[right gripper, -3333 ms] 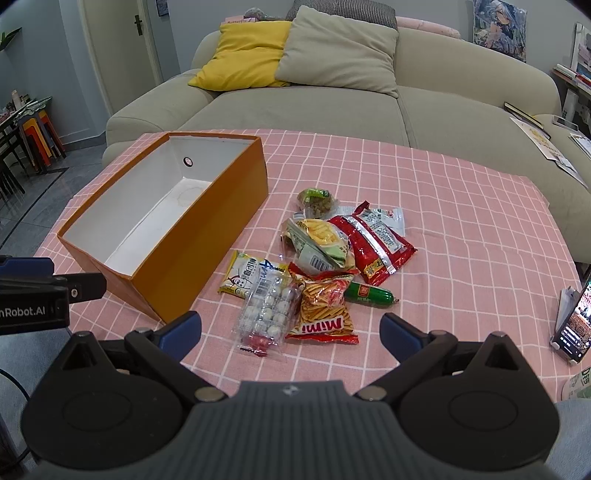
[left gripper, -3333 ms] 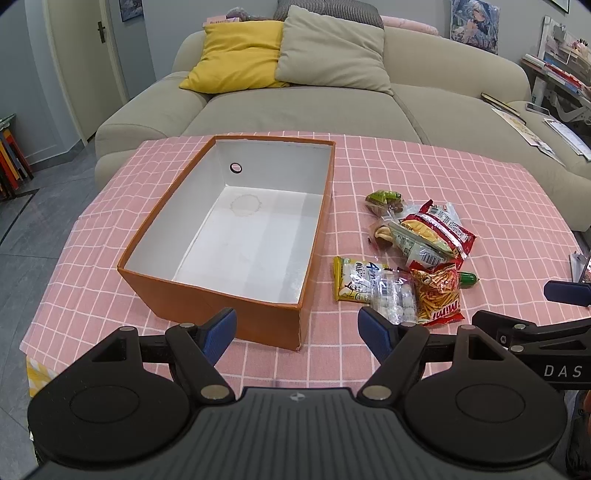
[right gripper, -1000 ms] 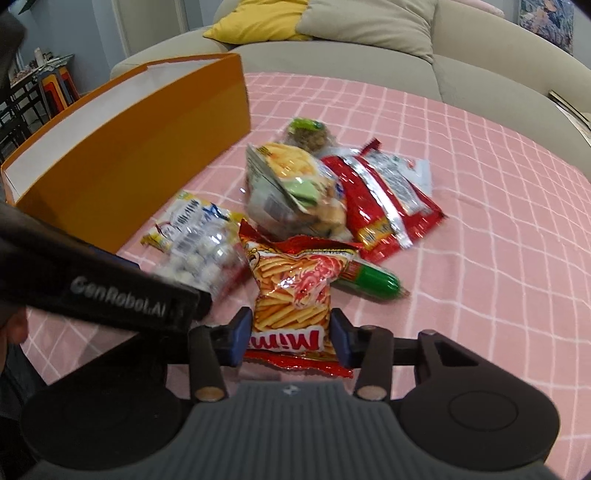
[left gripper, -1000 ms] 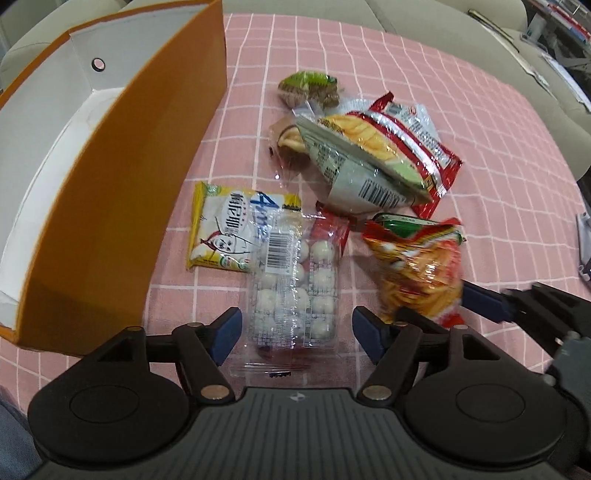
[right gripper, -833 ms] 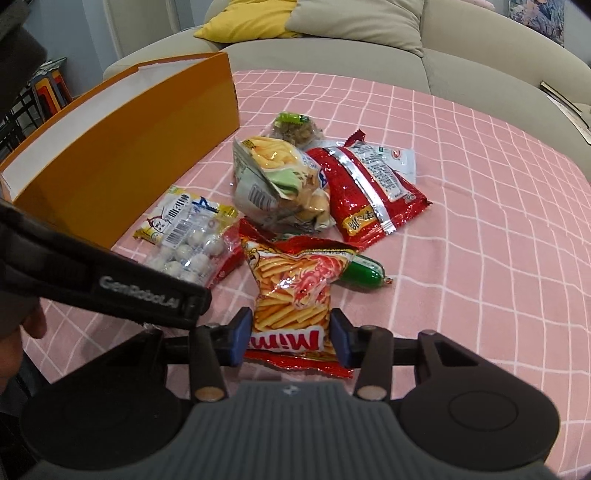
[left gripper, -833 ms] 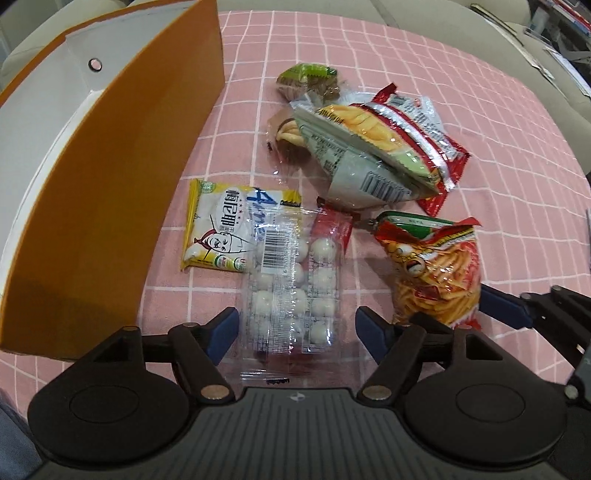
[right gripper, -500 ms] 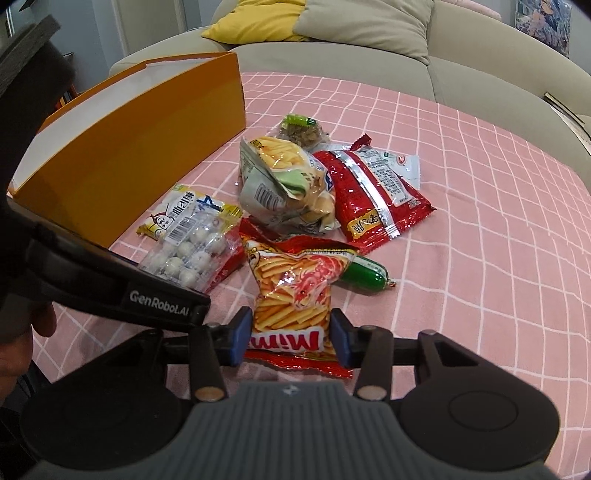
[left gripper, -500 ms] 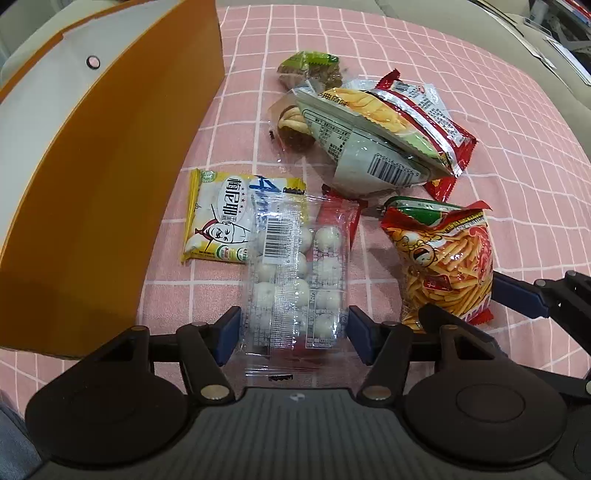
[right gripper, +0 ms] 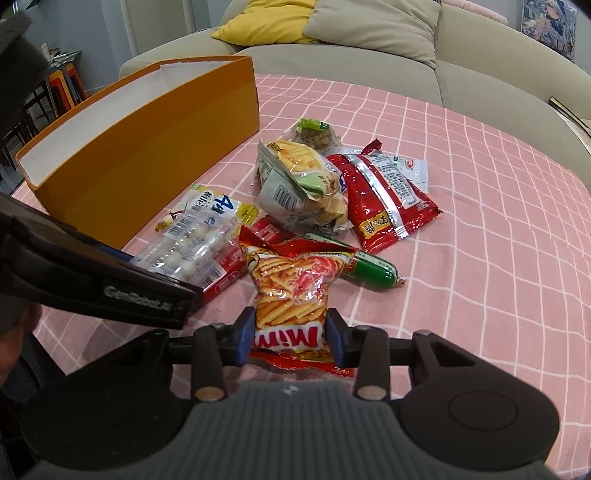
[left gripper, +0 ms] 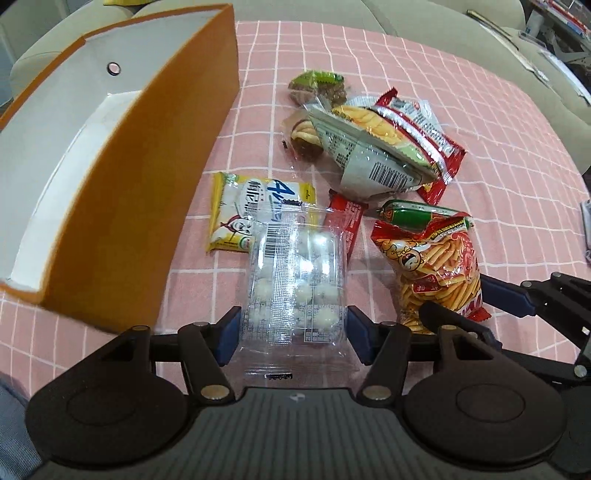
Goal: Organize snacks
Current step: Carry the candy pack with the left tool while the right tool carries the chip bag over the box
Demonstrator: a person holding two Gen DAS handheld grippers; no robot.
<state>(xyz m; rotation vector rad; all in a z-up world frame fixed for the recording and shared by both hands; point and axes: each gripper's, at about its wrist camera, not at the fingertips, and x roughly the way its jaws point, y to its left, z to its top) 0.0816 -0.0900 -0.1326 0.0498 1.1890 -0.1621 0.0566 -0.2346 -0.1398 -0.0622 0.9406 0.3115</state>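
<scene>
Home living room, beige sofa (right gripper: 369, 51), yellow cushion (right gripper: 266, 20), pink checked tablecloth (right gripper: 480, 206)

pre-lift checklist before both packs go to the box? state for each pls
1. Right gripper shut on the Mimi snack bag, pinching its lower end: ok.
2. Left gripper closed on the clear pack of white balls: ok; pads touch both edges, firmness cannot tell.
3. Clear pack free of neighbours: not ok; it overlaps the yellow packet and the red bar.
4. Mimi bag free: not ok; its top lies over the green sausage.
5. Orange box open, white floor visible: ok.
6. Box wall stands beside the left gripper; the lift must clear its rim: cannot tell.
</scene>
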